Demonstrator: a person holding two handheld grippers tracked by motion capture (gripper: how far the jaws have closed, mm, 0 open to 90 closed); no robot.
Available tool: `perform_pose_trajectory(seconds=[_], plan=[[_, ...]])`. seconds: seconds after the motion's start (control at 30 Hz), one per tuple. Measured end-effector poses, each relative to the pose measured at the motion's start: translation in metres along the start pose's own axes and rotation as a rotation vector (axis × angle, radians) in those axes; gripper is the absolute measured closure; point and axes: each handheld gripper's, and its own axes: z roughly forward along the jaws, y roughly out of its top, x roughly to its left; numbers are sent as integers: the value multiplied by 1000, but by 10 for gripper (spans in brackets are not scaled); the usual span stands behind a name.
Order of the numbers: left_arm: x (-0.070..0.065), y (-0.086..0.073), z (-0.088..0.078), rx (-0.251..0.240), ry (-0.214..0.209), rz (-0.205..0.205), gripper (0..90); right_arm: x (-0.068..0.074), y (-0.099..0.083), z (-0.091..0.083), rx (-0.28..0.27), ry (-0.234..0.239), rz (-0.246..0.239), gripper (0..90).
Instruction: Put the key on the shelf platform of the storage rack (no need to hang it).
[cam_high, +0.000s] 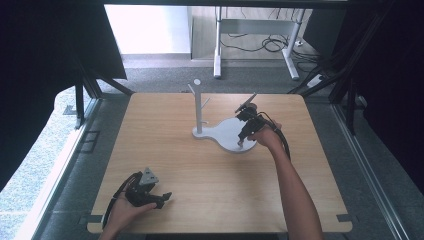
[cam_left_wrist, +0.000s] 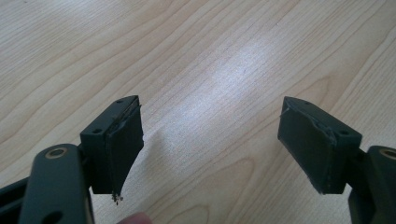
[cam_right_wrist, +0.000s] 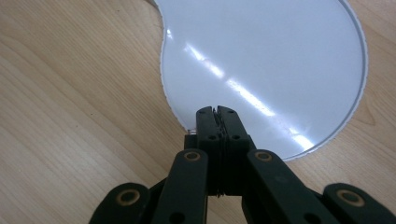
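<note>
Here left gripper (cam_left_wrist: 210, 140) jaws wide, empty | right gripper (cam_right_wrist: 217, 113) jaws closed, seemingly empty, over white base (cam_right_wrist: 280, 56)

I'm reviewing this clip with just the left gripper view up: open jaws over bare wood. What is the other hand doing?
Observer: The right gripper is pressed down on the white base plate of a small stand at mid-table.
Operator: Is it holding anything?
Observer: No. Its own view shows the jaws closed together with nothing between them, tips on the plate's near edge.
Operator: What is on that stand?
Observer: A white post with short side pegs, all bare.
</note>
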Motion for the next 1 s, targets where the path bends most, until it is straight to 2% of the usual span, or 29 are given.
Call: perform_pose_trajectory(seconds=[0.13,0.53,0.63,0.93,1.0], plan=[[1,0,0,0,2,1,224,-4,3,-1,-17,6,13,898],[3,-1,-2,-8,3,-11,224,-18,18,8,-31,-15,56,898],[3,-1,-4,-10,7,-7,224,-22,24,17,-46,-9,78,898],[4,-1,-4,-13,4,-8,223,-25,29,43,-50,-34,106,897],[4,-1,-4,-13,4,-8,223,-24,29,49,-70,-38,123,897]])
